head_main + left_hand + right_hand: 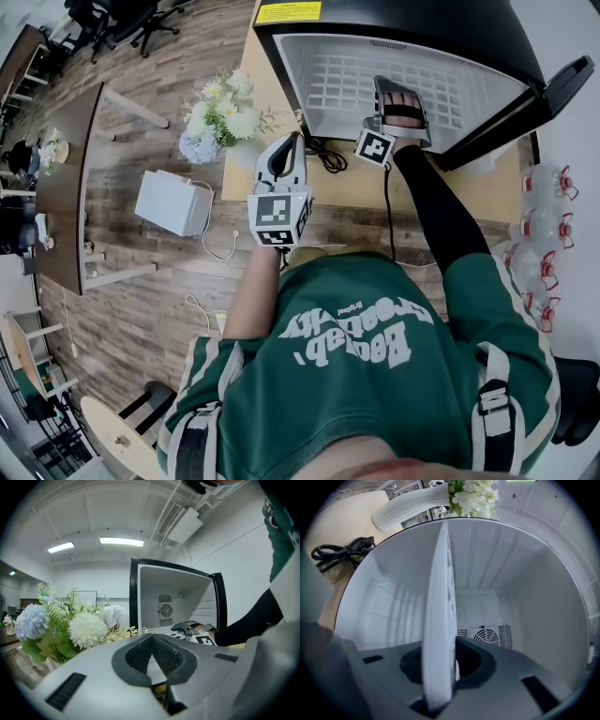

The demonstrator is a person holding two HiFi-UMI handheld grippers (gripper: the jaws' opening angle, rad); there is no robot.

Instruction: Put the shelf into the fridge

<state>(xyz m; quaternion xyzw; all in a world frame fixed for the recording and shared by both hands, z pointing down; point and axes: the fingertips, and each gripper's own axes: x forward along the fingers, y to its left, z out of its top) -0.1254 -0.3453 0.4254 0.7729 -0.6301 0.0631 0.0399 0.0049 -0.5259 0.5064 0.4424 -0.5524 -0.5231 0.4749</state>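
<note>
Inside the open fridge [281, 66] the white grid shelf [347, 89] lies across the cavity, its near edge at the mouth. Seen from the right gripper view, the shelf [440, 620] shows edge-on and runs from the jaws toward the back wall, where a round fan vent [487, 634] sits. The right gripper [396, 94] reaches into the mouth and pinches that near edge; in its own view the right gripper [445, 663] has both pads pressed on the shelf.

Left of it and nearer the person, the left gripper [292, 145] hangs above the table's near edge, well apart from the shelf. In its own view the left gripper [151, 639] has its jaws pressed together at the tips with nothing between them, pointing at the fridge [173, 588].

The fridge stands on a wooden table [244, 178] with its door [525, 112] swung out to the right. Just left of the fridge are flowers [220, 117], and a black cable [328, 155] is coiled in front of it. A white box [173, 202] rests on the floor to the left.
</note>
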